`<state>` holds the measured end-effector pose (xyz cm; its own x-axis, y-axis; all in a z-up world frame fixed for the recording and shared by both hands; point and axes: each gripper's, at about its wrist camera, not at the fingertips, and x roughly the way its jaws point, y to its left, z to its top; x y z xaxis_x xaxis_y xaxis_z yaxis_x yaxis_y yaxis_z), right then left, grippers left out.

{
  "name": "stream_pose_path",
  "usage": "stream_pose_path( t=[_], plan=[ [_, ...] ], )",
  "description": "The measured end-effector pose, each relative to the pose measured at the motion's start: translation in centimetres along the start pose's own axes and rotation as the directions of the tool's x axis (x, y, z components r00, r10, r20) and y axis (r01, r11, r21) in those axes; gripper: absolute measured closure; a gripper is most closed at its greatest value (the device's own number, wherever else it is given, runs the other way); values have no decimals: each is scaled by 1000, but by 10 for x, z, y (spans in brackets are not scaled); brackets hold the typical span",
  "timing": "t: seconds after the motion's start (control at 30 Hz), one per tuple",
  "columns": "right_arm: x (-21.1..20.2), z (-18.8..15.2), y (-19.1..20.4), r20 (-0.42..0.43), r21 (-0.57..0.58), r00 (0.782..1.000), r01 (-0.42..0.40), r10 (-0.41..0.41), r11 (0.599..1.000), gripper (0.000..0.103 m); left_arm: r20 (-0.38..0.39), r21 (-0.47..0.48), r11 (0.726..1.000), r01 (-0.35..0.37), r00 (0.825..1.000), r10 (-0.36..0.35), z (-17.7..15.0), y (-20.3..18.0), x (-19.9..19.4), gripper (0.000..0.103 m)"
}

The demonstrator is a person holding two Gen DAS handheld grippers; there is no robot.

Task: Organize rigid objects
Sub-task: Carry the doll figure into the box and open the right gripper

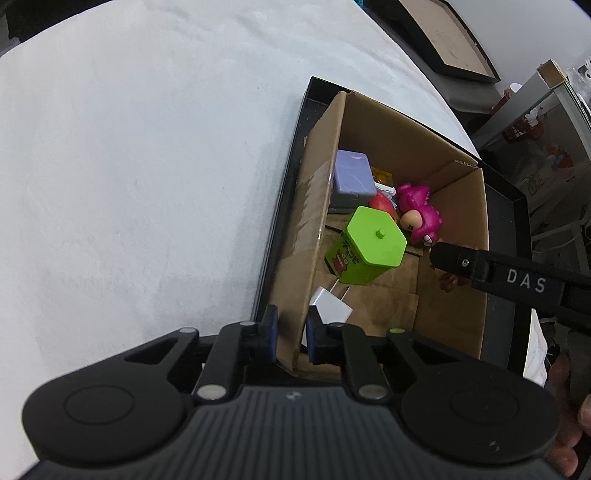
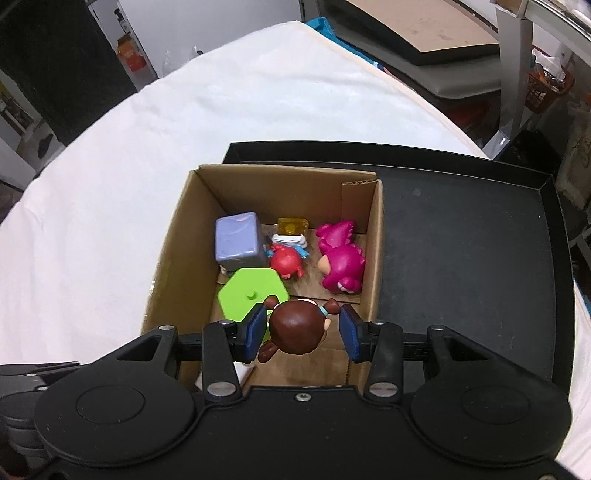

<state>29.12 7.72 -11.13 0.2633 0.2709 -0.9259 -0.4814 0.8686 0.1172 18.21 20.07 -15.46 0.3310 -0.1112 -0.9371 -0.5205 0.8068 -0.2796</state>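
An open cardboard box stands in a black tray. Inside lie a green hexagonal tin, a purple box, a red figure, a pink dinosaur figure, a yellow piece and a white charger plug. My left gripper is shut on the cardboard box's near left wall, one pad on each side. My right gripper holds a brown figurine between its pads, over the box's near right part.
The tray sits on a table covered in white cloth, which stretches wide to the left. The tray's right half is bare black. Beyond the table are a framed board and shelving. A hand shows at the lower right.
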Motion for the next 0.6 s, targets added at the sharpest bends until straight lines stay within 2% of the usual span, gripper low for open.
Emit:
stream_pose_path(
  t=[0.4, 0.6],
  plan=[
    [-4, -3, -2, 28, 7, 1000, 6, -7, 1000, 55, -1, 12, 1000, -10, 1000, 10, -1, -1, -1, 89],
    [-16, -8, -9, 55, 36, 998, -36, 34, 999, 54, 5, 33, 998, -47, 999, 47, 0, -7, -6, 88]
  ],
)
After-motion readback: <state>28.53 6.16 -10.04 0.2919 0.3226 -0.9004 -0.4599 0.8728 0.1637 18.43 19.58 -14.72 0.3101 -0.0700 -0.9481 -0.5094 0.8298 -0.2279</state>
